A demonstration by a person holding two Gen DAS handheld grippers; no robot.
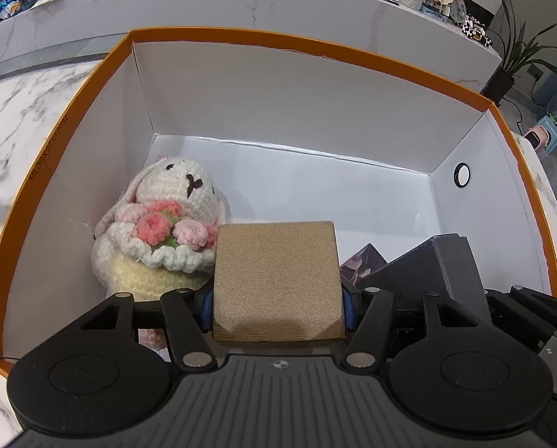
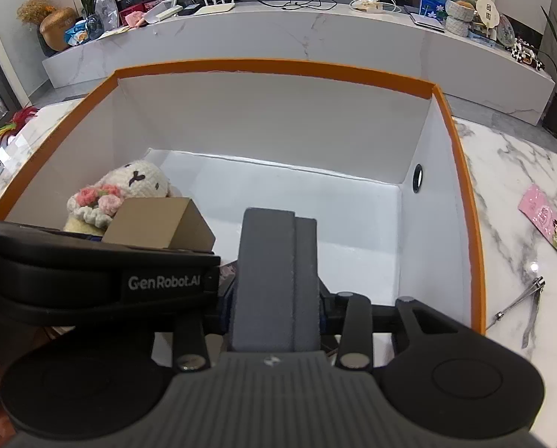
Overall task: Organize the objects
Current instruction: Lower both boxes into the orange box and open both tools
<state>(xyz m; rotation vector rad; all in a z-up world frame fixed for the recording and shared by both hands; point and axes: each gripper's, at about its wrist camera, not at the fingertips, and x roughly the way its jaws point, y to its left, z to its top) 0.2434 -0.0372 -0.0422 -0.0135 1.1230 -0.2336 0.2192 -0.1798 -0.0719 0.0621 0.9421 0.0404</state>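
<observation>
Inside my orange-rimmed box [image 1: 315, 46], the soft bunny [image 1: 159, 224] sits lower left, while my left tongs [image 1: 278, 310] pinch the light, stiff tan box [image 1: 276, 272] by its sides and my right tongs [image 2: 274, 298] bracket the rigid, seemingly heavier grey case [image 2: 274, 276].

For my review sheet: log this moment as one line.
left gripper: shut on tan box | right gripper: around grey box | both over orange bin | crochet bunny inside

Box [image 1: 315, 43]: orange outside, white inside. Bunny [image 1: 174, 194]: cream, pink flowers. Block [image 1: 276, 280]: tan. Case [image 2: 274, 280]: grey. Tabletop [image 2: 520, 171]: white, grey-veined.
</observation>
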